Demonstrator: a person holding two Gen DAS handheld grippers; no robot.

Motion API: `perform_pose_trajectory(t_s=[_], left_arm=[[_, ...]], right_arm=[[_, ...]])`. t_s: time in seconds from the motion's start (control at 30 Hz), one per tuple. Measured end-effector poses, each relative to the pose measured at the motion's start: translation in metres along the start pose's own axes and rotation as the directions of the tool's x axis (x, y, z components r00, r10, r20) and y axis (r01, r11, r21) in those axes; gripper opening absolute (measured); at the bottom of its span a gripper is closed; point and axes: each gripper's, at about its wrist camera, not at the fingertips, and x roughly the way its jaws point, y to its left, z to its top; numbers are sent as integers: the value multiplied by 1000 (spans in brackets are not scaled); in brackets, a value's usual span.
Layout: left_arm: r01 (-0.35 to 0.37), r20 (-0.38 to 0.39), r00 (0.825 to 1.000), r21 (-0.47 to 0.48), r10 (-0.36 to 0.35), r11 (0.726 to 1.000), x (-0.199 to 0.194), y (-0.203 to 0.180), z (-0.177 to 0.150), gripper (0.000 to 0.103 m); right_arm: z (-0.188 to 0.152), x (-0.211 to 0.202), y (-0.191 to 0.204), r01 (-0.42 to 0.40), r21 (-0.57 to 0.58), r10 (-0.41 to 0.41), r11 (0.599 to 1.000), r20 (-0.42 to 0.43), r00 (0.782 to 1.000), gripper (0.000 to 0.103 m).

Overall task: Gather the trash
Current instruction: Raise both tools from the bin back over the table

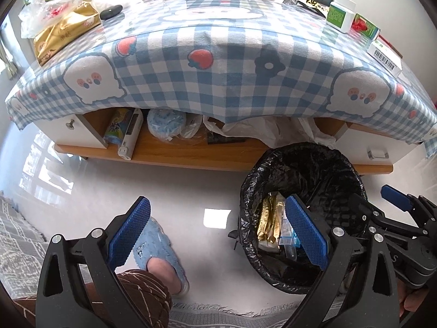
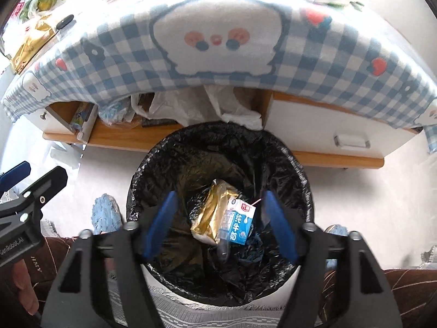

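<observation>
A bin lined with a black bag [image 1: 300,161] [image 2: 153,161] stands on the floor in front of the low table. Inside lie a gold wrapper [image 2: 211,213] [image 1: 269,222], a blue and white milk carton [image 2: 239,222] and a clear plastic piece [image 2: 223,248]. My right gripper [image 2: 218,227] is open and empty, held directly above the bin's mouth; it also shows in the left wrist view [image 1: 396,199] at the bin's right rim. My left gripper [image 1: 218,232] is open and empty, over the floor just left of the bin.
The low table has a blue checked cloth [image 1: 218,63] with a gold packet [image 1: 65,32], a black remote [image 1: 110,11], and boxes [image 1: 341,13] on it. Bags and boxes fill its lower shelf [image 1: 169,150]. My slippered foot [image 1: 158,248] and a grey rug [image 1: 19,235] are below.
</observation>
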Motion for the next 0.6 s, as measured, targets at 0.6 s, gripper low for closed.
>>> perform_pose_trajectory(t_s=[0.6], left_arm=[[58,74,996,13,-59,998,-45,-22,34,97]], right_arm=[[15,-70,-54,95,49,-102,994,179,978,95]])
